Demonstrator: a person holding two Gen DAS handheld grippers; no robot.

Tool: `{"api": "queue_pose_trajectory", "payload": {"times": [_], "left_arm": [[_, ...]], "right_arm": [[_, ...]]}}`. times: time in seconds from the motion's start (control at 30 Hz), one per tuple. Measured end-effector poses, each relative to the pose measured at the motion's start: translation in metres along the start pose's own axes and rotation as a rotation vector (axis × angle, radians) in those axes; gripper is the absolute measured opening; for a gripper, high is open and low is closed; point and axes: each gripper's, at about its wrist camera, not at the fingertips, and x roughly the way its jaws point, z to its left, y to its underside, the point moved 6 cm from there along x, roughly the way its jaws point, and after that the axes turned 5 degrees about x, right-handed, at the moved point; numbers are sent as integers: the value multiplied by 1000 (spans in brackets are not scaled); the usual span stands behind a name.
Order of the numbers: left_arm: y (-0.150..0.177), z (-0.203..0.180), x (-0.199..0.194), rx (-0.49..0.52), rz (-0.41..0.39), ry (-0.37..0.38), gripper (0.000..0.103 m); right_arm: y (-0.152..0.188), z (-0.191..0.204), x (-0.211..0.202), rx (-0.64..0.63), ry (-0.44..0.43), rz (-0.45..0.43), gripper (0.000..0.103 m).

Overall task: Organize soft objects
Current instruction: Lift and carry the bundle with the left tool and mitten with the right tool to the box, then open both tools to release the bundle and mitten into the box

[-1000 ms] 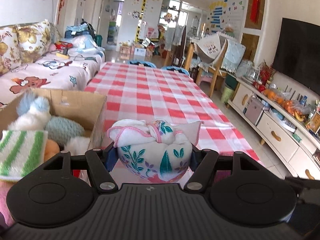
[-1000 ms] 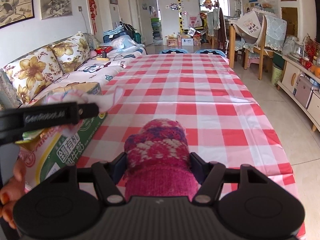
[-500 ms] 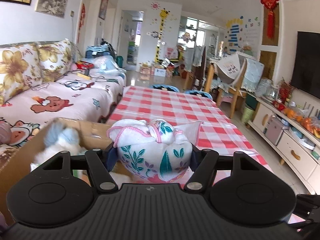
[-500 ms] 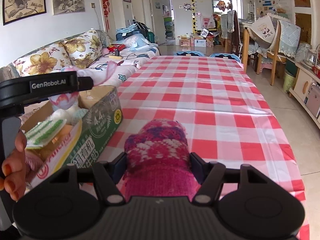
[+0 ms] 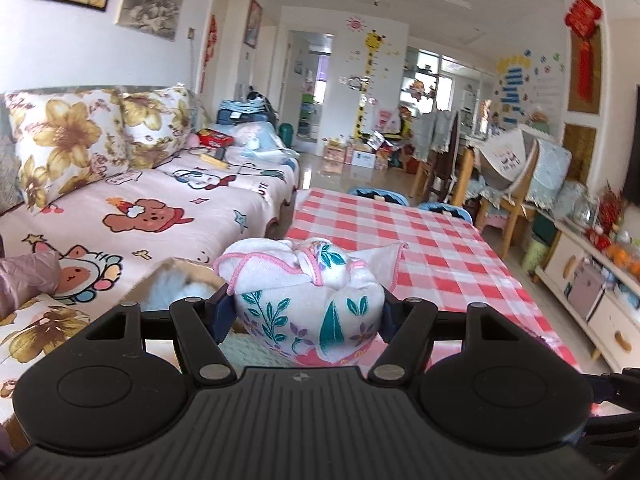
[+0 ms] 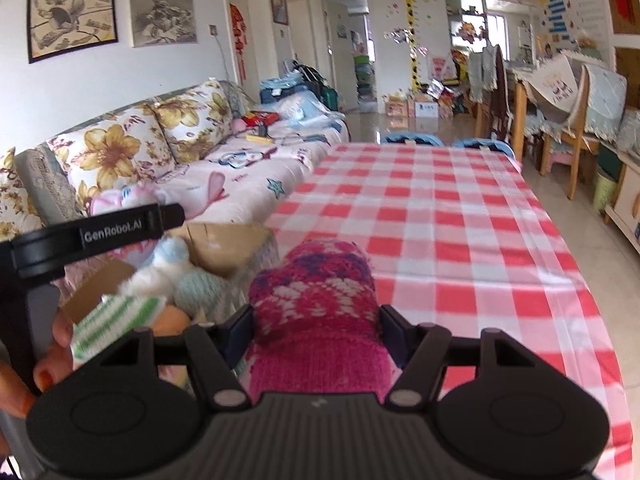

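The left claw (image 5: pixel 308 312) is closed on a knotted cloth bundle (image 5: pixel 308 300), white with teal leaves and a pink hem. Its two fingers press on the sides of the round lower part, and the knot stays free on top, probably because the body is the firmest part to squeeze. The bundle hangs above the cardboard box (image 6: pixel 224 244), which stands at the left edge of the worktop (image 6: pixel 460 240), next to the sofa (image 5: pixel 160 208). In the left view only a corner of the box and some white fluff appear under the claw, so I judge the bundle is over the opening, ready to be dropped.

The right claw (image 6: pixel 316 328) holds a pink knitted mitten (image 6: pixel 316 300) by its narrower cuff part, and the patterned end points forward. It is in the air above the near part of the red checked worktop, just to the right of the box. It seems to wait for its turn, since the left claw occupies the space above the box.

Inside the box there are already soft things: a white and blue plush toy (image 6: pixel 160 268), a pale teal ball (image 6: pixel 200 292), a green striped cloth (image 6: pixel 116 320) and something orange (image 6: pixel 172 320). They lie loosely together and fill a good part of it. The person's left hand (image 6: pixel 24 376) shows at the edge of the right view.

The task looks well advanced. The next move probably calls for opening the left claw low enough that the bundle does not roll out over the box wall.
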Motion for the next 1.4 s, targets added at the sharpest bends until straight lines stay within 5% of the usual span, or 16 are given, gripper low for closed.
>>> {"api": "queue_pose_trajectory", "payload": {"times": [0.47,0.97,1.07,1.13,1.4], "left_arm": [[-14,40,13,-201,48,21,82],[1,37,21,-182,130,-39,82],[1,42,26,-175,148,-49,87],[0,43,26,-171,151,-52,99],[0,47,10,-147,136,-58,103]], "right_arm": [[-45,45,42,5,-141,-46,66],[-25,78,93,1,-233,-4,71],[-24,78,96,14,-266,9,73],[-23,80,95,24,-293,21,75],[-19,73,66,-11,-248,-33,87]]}}
